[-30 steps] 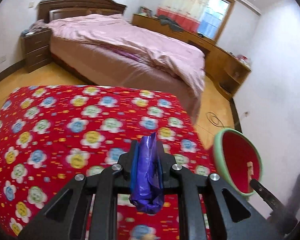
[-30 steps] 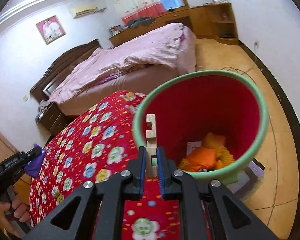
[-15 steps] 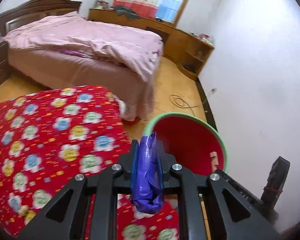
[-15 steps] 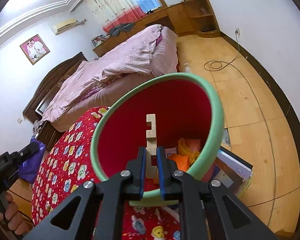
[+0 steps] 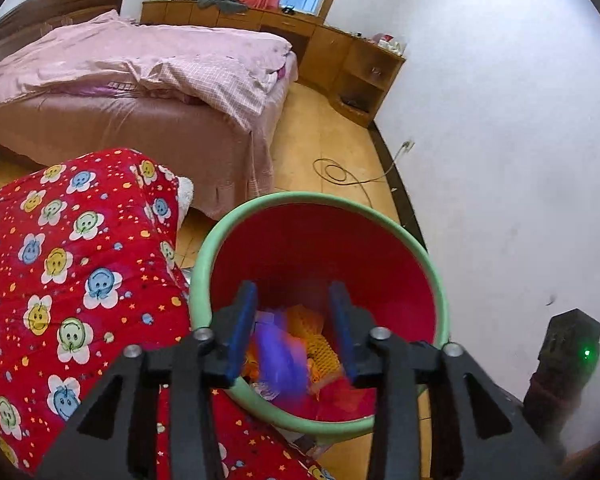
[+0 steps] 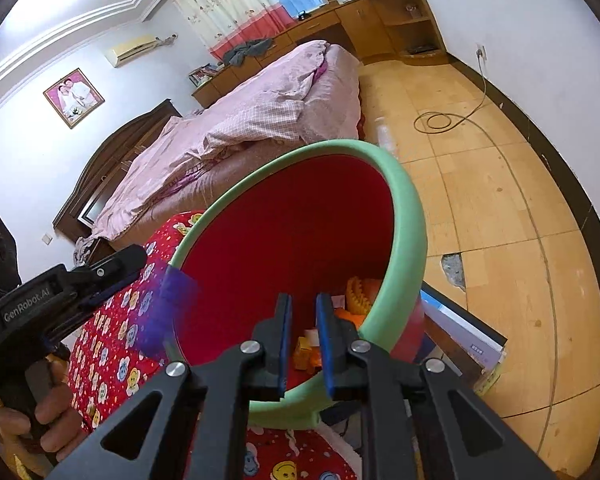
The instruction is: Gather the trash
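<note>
Trash (image 5: 278, 356), a purple wrapper, shows only as a blurred streak. In the left wrist view it is between and just below the fingers of the left gripper (image 5: 293, 292), over the mouth of the bin (image 5: 380, 224). The jaws of this gripper have just been opening and now stand fairly wide. The pads do not press on the wrapper.

In the right wrist view the same purple blur (image 6: 172, 304) hangs under the tip of the left gripper (image 6: 112, 264), at the left rim of the bin (image 6: 404, 216). A hand (image 6: 48, 424) holds that gripper at the near left.

The bin is red inside with a green rim. It stands just beside the right edge of the red flowered cloth (image 5: 80, 280). At its bottom lies orange trash (image 5: 320, 344).

The right gripper (image 6: 304, 308) points into the bin from the near side. Its jaws stand narrow, with a small gap, and nothing is between them.

Some flat books (image 6: 468, 332) lie at the right foot of the bin, touching it or partly under it; I cannot tell which.

Far behind is a bed (image 5: 140, 80) with pink covers, and a cable (image 5: 340, 168) lies coiled on the floor between the bed and the right wall.
</note>
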### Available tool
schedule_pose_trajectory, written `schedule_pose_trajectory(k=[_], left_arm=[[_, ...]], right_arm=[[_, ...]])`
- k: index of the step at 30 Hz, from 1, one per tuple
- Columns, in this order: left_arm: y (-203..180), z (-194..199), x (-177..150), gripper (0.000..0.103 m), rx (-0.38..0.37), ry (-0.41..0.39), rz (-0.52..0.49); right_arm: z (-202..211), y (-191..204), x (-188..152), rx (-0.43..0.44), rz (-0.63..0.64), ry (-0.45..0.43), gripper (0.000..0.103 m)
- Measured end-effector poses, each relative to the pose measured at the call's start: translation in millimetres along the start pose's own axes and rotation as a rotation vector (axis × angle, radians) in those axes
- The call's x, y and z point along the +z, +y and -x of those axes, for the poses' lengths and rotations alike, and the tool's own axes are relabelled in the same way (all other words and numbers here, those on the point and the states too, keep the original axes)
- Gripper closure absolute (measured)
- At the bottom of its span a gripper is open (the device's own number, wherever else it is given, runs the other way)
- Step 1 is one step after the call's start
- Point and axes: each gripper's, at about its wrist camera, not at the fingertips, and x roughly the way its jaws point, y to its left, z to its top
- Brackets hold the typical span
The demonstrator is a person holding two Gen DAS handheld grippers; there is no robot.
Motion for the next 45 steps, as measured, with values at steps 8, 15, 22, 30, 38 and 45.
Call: schedule_pose_trajectory(k=[8, 15, 22, 30, 38, 45], left_arm=[[4, 16, -13, 0.056, 0.074, -0.006, 0.021], [13, 44, -32, 0.052, 0.136, -0.023, 0.039], [26, 81, -57, 0.052, 0.215, -0.044, 0.051], [53, 130, -77, 0.052, 0.309, -0.093, 0.086], [77, 180, -100, 0.052, 0.392, -0.152, 0.137], [92, 215, -122, 0.052, 0.463, -0.194, 0.169]], right_arm=[[8, 4, -1, 0.023, 0.035, 0.0, 0.077], [24, 22, -9, 0.05, 0.075, -0.004, 0.047], [44, 54, -27, 0.08, 0.133, -0.004, 0.025], [72, 93, -53, 0.099, 0.209, -0.041, 0.022], [93, 129, -75, 0.115, 0.261, -0.065, 0.015], [105, 155, -98, 0.13, 0.31, -0.071, 0.011]])
